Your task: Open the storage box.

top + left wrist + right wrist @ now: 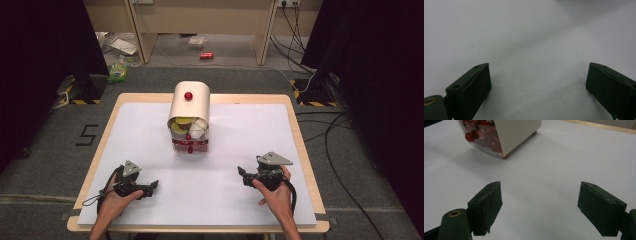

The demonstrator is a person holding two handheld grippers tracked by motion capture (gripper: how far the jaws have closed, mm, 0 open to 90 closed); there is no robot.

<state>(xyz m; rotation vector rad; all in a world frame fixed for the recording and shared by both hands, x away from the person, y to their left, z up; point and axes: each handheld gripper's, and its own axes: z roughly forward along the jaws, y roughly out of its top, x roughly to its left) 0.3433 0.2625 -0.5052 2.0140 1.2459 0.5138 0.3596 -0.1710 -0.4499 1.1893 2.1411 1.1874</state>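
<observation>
I'm resting both tongs, left gripper [154,185] and right gripper [242,171], released and empty at the frame's bottom, bread box [189,116] sitting centre-frame, so I'm planning to approach its red knob [188,96] squarely.

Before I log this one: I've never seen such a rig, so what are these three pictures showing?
A person sits at a table covered in white, holding a hand-operated two-jaw tool in each hand. The high view looks down from above: left gripper, right gripper. The other two pictures come from cameras riding on each gripper, looking along its black jaws. Both stand open over bare surface and hold nothing. In the middle stands a cream bread-bin-like box with red knobs, open at the front, with yellow and white items inside.
</observation>
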